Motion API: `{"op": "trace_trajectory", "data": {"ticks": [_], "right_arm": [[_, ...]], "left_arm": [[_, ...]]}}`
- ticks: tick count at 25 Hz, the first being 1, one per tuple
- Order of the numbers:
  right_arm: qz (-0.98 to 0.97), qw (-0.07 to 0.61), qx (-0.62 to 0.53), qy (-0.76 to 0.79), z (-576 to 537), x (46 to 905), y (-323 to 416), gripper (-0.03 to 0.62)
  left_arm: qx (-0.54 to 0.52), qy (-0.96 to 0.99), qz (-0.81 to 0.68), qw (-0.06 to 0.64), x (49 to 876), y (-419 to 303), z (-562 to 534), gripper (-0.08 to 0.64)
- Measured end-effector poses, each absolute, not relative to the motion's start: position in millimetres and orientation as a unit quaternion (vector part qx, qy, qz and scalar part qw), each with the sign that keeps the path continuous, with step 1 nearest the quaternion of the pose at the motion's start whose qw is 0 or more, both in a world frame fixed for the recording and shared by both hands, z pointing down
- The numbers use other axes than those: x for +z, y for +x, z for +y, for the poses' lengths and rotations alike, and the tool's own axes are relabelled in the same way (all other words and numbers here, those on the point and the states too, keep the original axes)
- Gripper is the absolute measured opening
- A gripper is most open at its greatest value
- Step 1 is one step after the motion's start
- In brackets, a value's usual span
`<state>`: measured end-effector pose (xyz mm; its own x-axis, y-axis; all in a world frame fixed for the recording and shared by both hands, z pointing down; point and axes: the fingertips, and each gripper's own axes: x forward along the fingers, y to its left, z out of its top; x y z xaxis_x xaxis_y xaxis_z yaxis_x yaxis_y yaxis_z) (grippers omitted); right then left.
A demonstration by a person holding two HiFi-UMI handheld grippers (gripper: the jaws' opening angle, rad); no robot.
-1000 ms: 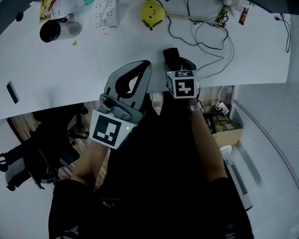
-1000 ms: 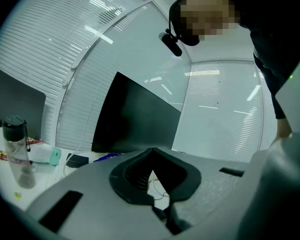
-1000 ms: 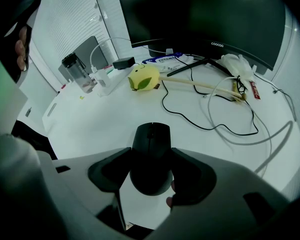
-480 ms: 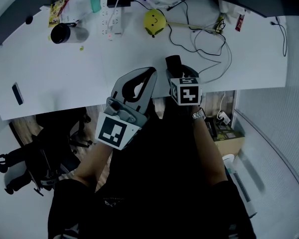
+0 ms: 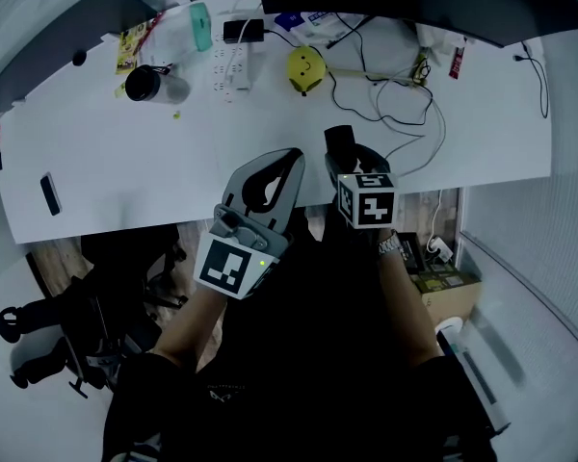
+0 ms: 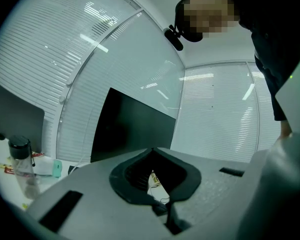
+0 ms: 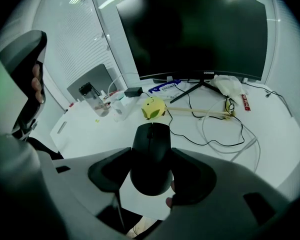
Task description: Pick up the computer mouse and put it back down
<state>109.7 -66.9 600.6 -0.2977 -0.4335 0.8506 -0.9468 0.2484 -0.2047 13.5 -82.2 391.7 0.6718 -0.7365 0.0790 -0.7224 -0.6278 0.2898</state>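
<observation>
While my right gripper pinches the computer mouse by its smooth sides above the desk's near edge, I judge it light, rigid and slippery; my left gripper is closed and empty.

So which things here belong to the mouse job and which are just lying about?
Job: mouse, right gripper shut on it, desk.
Lying about: yellow toy, power strip, bottle, cables, monitor; left gripper shut, empty.
</observation>
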Motion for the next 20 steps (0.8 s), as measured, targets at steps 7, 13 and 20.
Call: {"op": "trace_trajectory", "data": {"ticks": [7,13,20], "right_arm": [[-0.727,0.315,0.356,0.496,-66.7,569.1,107.3,0.249],[-0.739,0.301,0.326,0.507,-68.2,539.4,110.4,0.249],[-0.749,0.266,0.305,0.524,-66.3,501.4,115.4,0.249]], "left_arm": [[-0.029,0.904,-0.404,0.135,380.3,12.3,-77.3,0.008],[-0.032,0.902,-0.412,0.125,371.7,7.5,-74.7,0.008],[-0.055,0.900,-0.416,0.117,357.5,1.7,-70.8,0.008]]}}
